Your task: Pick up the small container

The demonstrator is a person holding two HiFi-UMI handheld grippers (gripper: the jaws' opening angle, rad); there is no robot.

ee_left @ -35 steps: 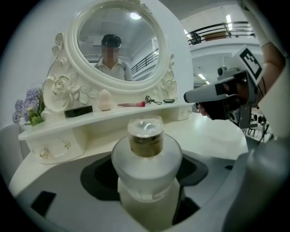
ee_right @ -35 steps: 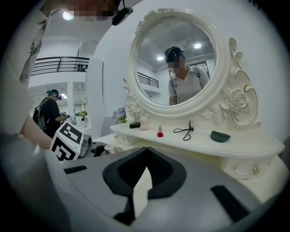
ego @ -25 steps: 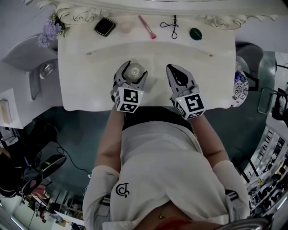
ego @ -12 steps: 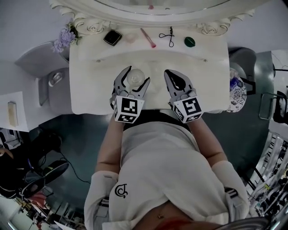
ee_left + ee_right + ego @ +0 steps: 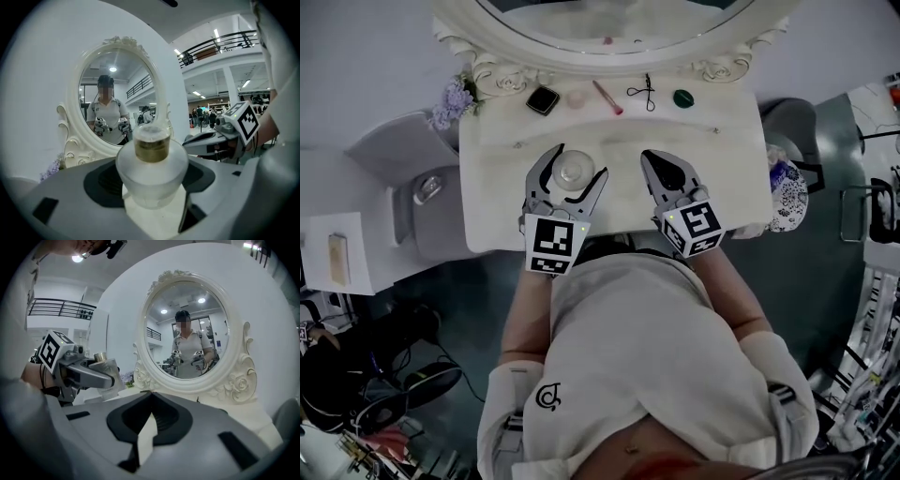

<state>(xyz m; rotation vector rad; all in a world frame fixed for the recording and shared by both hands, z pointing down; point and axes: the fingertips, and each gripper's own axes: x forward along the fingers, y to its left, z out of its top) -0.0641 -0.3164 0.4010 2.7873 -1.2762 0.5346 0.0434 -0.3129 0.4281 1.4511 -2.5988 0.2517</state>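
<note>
1. The small container [image 5: 151, 171], a frosted bottle with a gold neck, stood upright between the pads of the left tongs [image 5: 578, 161], over the near left part of the table [image 5: 722, 178]. The pads pressed on its wide body from both sides, so the tongs were clamped on it though spread wide.
2. The step in hand looked like the grasp and lift itself. The grip was made, but I could not tell whether the base had cleared the tabletop.
3. The next move would call for a straight, level rise with the bottle upright. Round frosted glass might slip or twist in the pads.
4. The right tongs [image 5: 654, 161] were closed on nothing, beside the left ones and apart from the bottle.
5. Only the left gripper view showed the pad contact. The right gripper view gave the bottle side-on, before the mirror [image 5: 187, 329]. Only the head view showed the compact [image 5: 543, 99], brush [image 5: 607, 97] and green lid [image 5: 682, 97] along the table's back, well apart.
</note>
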